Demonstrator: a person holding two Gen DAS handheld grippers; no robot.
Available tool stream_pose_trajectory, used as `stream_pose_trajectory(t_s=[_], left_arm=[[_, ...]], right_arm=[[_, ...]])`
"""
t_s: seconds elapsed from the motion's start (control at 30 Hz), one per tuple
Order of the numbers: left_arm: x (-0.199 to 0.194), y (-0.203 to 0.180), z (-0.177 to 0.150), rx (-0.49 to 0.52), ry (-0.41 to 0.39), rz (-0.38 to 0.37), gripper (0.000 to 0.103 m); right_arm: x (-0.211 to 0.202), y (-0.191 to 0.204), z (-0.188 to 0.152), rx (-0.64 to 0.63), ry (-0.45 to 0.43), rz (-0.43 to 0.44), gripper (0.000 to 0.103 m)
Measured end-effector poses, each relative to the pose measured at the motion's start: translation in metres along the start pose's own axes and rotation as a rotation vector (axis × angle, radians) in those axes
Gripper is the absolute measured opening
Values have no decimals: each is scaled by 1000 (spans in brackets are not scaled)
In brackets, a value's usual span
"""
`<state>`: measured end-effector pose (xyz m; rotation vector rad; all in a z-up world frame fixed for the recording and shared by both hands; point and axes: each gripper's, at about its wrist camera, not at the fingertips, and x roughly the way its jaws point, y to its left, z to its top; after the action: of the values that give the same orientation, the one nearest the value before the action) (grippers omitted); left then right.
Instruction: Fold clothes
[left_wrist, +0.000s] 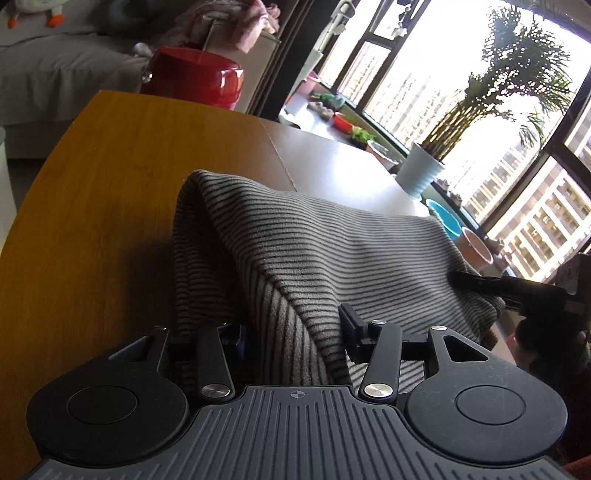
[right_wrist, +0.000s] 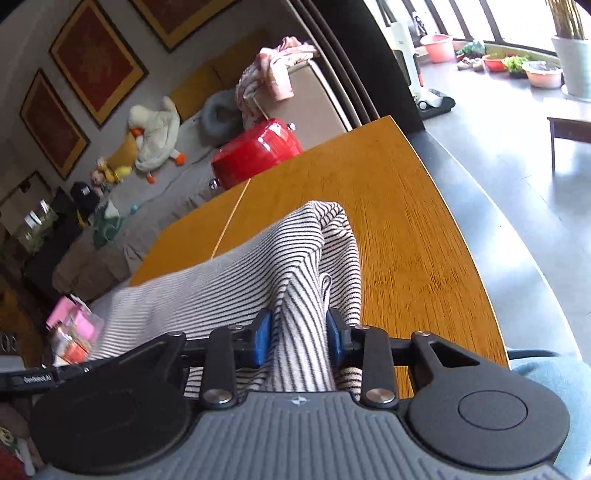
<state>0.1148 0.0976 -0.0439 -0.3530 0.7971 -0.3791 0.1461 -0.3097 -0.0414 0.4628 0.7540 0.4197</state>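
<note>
red suitcase (right_wrist: 258, 151), plush goose (right_wrist: 157, 136), potted palm (left_wrist: 423, 171)

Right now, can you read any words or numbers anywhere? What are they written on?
One small white label on the left gripper's black arm: it looks like "OneRobot.AI", but it is too small to be sure.
Red framed pictures: gold marks, too blurred to read.
Striped garment: no text.

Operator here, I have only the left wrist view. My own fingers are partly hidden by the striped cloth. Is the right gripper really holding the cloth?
Observer: Yes. In the right wrist view the right gripper pinches a bunched fold of the striped cloth between its blue pads.
Operator: Is the cloth lifted there?
Observer: It rises from the wooden table towards the gripper.
Operator: Anything else on the table?
Observer: Nothing else shows on it in that view.
</note>
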Motion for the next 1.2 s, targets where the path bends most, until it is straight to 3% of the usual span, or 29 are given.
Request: stream_pose_trajectory(t_s=[0.07, 0.2, 0.27, 0.33, 0.47, 0.53, 0.63, 0.77, 1.0, 1.2], left_arm=[[-9, 2, 7, -1, -29, 13, 55], [-39, -12, 19, 69, -125, 50, 58], [-49, -25, 21, 86, -159, 21, 78], [-52, -40, 23, 108, -177, -9, 86], [-16, -64, 11, 128, -88, -21, 95], [8, -66, 1, 118, -34, 23, 97], [25, -66, -9, 163, -52, 46, 103], [27, -62, -7, 152, -59, 29, 103], [36, -41, 10, 111, -84, -21, 103], [55, -22, 44, 87, -98, 1, 103]], right_arm=[[-6, 3, 3, -16, -19, -21, 33], [-27, 28, 7, -196, -102, -111, 43], [-27, 34, 5, -227, -110, -92, 66], [-19, 38, 2, -238, -102, -63, 76], [-4, 45, -4, -260, -84, -4, 87], [3, 48, -7, -271, -76, 25, 93], [13, 54, -13, -294, -65, 62, 103], [9, 56, -20, -328, -73, 48, 103], [0, 52, -29, -243, -86, 77, 103], [-9, 72, -48, -273, 2, 169, 103]])
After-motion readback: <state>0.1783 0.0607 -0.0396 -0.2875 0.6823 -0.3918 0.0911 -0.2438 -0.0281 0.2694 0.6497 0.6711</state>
